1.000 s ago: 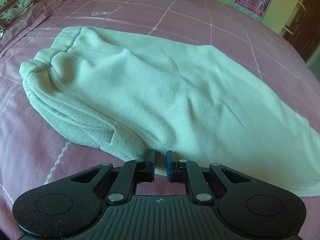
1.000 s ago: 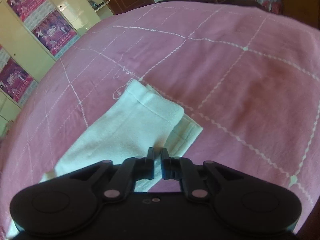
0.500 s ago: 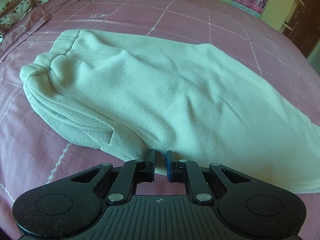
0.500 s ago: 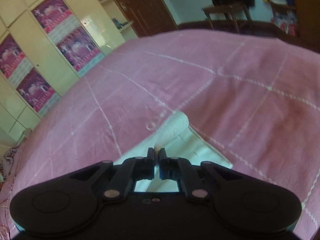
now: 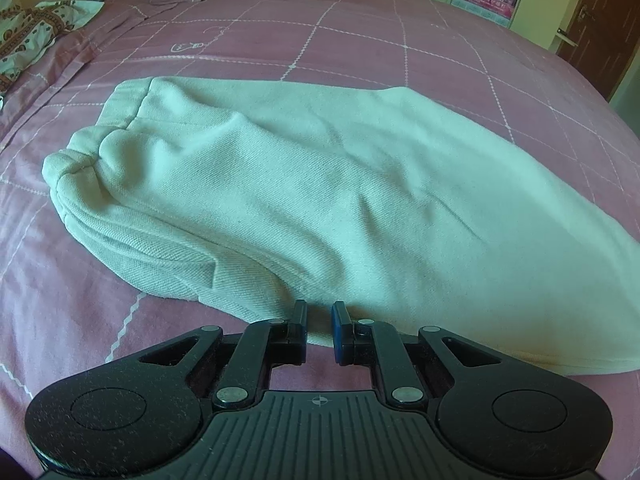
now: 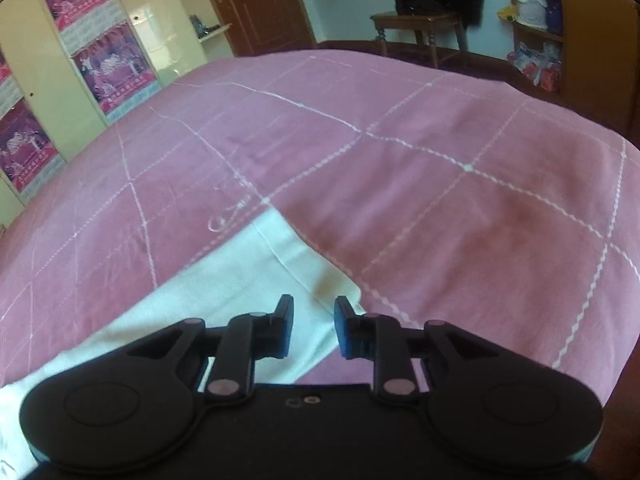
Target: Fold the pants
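Pale cream pants [image 5: 304, 184] lie folded lengthwise on the pink bedspread [image 5: 360, 28], waistband at the left and legs running off to the right. My left gripper [image 5: 319, 320] sits at the pants' near edge with a narrow gap between its fingers; the cloth lies just beyond the tips and I cannot tell if it is pinched. In the right wrist view the leg hems [image 6: 280, 264] lie flat on the bedspread [image 6: 460, 184]. My right gripper [image 6: 314, 320] is open and empty just above the hem.
A patterned cloth [image 5: 28, 36] lies at the bed's far left. A cream wardrobe with posters [image 6: 60, 60], a brown door [image 6: 256, 0], a wooden chair [image 6: 420, 28] and shelves [image 6: 560, 32] stand beyond the bed.
My right gripper was shut on the leg hem and lifted it; now it has opened and the hem lies flat. The left gripper has pulled back slightly from the pants.
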{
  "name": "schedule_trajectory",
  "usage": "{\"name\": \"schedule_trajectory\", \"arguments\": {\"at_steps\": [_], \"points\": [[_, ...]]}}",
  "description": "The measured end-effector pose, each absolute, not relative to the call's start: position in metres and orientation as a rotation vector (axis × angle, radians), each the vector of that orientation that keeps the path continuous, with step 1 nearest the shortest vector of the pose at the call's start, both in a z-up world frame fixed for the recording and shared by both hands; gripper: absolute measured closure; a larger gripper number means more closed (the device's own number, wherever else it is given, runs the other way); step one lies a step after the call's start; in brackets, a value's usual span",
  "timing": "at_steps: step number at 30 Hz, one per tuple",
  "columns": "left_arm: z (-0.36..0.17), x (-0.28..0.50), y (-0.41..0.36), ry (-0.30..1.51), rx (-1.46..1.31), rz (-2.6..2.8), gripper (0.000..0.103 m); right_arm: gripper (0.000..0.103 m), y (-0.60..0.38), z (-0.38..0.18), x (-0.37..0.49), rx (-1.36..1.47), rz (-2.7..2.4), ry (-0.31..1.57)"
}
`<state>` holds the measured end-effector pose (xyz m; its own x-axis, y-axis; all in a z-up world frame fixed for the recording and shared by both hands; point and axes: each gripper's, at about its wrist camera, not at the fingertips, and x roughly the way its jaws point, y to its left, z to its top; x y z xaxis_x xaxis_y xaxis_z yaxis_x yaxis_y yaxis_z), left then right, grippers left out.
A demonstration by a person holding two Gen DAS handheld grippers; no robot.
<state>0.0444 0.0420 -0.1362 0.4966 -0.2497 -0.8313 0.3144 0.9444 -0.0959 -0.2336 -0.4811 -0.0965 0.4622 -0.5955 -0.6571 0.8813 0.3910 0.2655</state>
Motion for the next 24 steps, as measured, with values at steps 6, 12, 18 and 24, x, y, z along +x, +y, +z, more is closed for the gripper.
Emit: {"name": "schedule_trajectory", "arguments": {"at_steps": [6,12,18,24], "points": [[-0.131,0.036,0.01,0.992,0.064,-0.407,0.091,0.079,-0.482,-0.095,-0.167,0.531,-0.794,0.62],[-0.145,0.027,0.001,0.971,0.142,-0.423,0.091,0.082,-0.472,-0.122,-0.107,0.363,-0.708,0.794],[-0.139,0.027,-0.001,0.985,0.143,-0.401,0.091,0.092,-0.505,-0.121,-0.126,0.387,-0.819,0.774],[-0.126,0.012,-0.021,0.949,0.14,-0.443,0.091,0.072,-0.463,-0.099,-0.16,0.37,-0.719,0.683]]}}
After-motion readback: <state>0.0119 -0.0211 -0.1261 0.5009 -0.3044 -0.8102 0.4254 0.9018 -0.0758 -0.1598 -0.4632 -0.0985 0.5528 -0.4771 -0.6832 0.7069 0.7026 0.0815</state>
